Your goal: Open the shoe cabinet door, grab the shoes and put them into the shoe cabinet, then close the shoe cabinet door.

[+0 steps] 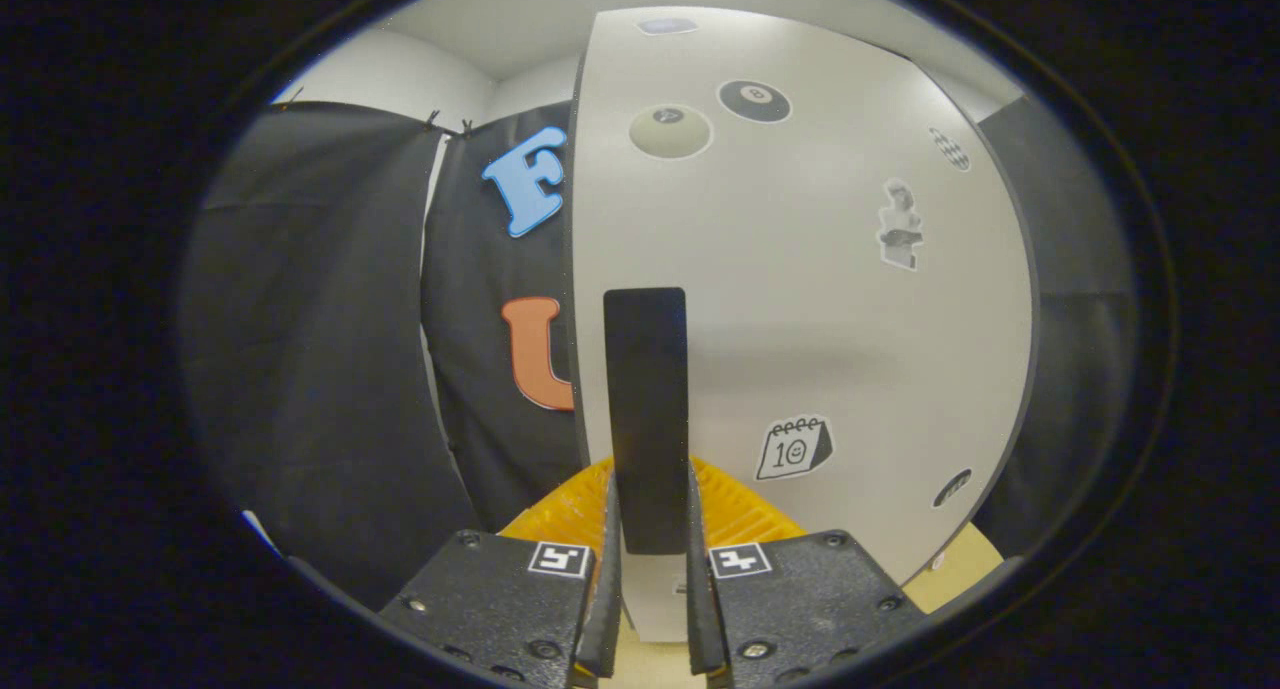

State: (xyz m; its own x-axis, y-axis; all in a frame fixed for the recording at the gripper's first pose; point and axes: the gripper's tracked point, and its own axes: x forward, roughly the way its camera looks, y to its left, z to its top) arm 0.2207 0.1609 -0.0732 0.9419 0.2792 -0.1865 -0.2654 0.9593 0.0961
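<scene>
The white shoe cabinet door stands close in front of me, its face dotted with stickers. A tall black handle is fixed near the door's left edge. My gripper is shut on that handle, one finger pressing each side of its lower end. The door's left edge is seen against the black cloth, so the door looks swung out a little, though how far I cannot tell. No shoes are in sight.
Black cloth wall hangs to the left and behind the door. A white wall and ceiling corner show above it. A pale wooden surface lies below the door at the right.
</scene>
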